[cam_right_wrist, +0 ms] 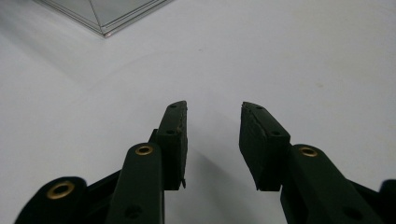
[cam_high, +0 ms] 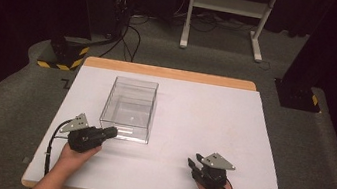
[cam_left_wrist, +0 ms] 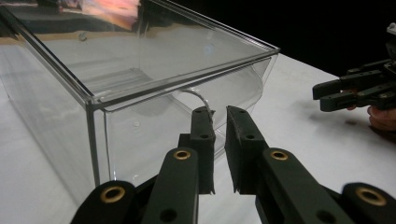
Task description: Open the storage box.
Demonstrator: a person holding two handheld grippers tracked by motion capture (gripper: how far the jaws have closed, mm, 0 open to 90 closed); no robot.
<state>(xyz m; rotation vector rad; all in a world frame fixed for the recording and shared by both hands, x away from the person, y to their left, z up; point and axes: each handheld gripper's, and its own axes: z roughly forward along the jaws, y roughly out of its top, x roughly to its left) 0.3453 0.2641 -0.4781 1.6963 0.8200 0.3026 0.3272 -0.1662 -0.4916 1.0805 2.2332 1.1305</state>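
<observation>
The white desk [cam_high: 201, 130] is lit evenly from above and stands out bright against a dim room whose far corners sink into near black. The high view is soft and slightly grainy. Short, faint shadows lie under each hand-held gripper. In the left gripper view the clear box [cam_left_wrist: 140, 70] carries glare and warm orange reflections along its top panel, and the near black jaws are a little blurred. The right gripper view shows a smooth falloff toward grey at its upper left.
</observation>
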